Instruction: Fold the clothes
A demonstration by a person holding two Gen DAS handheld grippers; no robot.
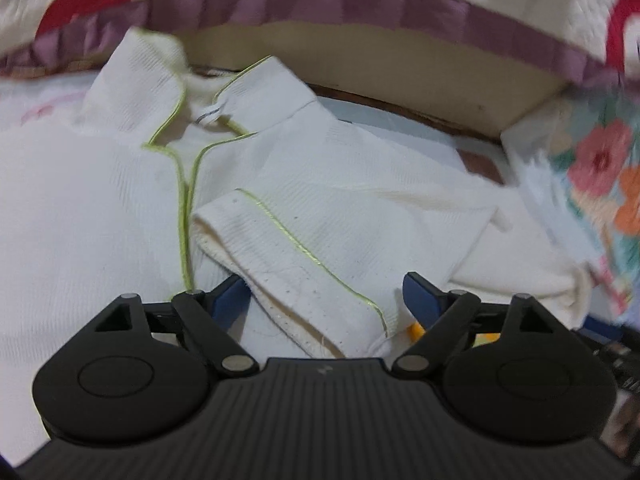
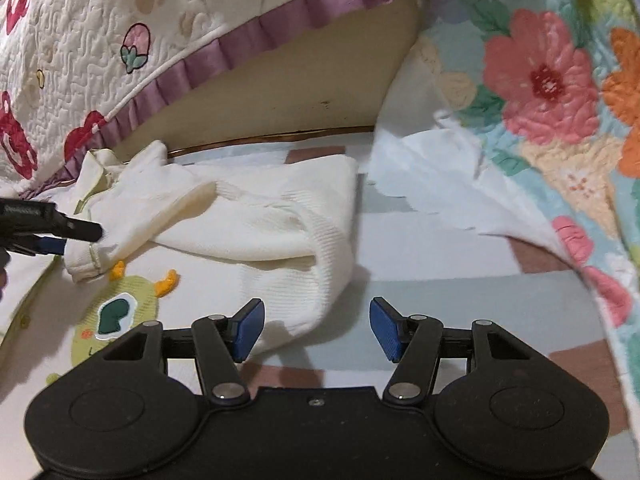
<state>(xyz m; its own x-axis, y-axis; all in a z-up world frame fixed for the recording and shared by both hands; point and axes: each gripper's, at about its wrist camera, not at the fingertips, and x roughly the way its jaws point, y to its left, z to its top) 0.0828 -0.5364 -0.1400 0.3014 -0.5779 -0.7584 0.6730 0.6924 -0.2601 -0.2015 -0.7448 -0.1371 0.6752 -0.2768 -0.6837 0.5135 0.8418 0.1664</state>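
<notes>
The left hand-held gripper (image 1: 320,300) is held open, the cuff of the folded sleeve (image 1: 304,264) lying loose between its jaws. The right hand-held gripper (image 2: 316,328) is held open, empty, beside the garment's edge. The white garment (image 2: 256,216) is spread on the patterned bed sheet (image 2: 460,280).

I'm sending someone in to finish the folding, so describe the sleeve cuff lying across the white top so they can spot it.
On the bed, below the quilt's purple ruffle, lies a white knit top edged in lime piping. The sleeve cuff rests across its front between the open left gripper pads. It alone carries one straight lime stripe.
</notes>
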